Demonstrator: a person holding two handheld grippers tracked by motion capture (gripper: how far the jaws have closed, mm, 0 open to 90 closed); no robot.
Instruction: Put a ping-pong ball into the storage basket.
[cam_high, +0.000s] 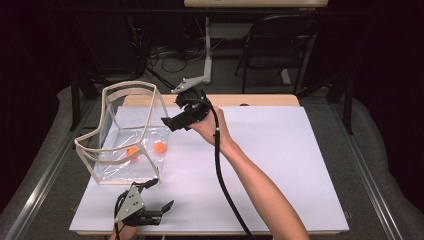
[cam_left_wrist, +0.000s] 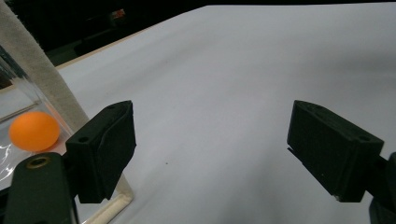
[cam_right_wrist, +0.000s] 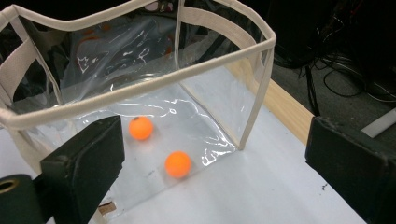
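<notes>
- While both orange balls lie on the floor of the clear bag, that much looks done.
- Right gripper hovers at the bag's rim, jaws wide, empty.
- Left gripper rests near the bag's front corner, open, holding nothing.
- No further balls appear on the white board.

Probably a lab or test room: black curtains, a metal-railed frame around the white worktop, loose floor cables, a folding chair.
</notes>
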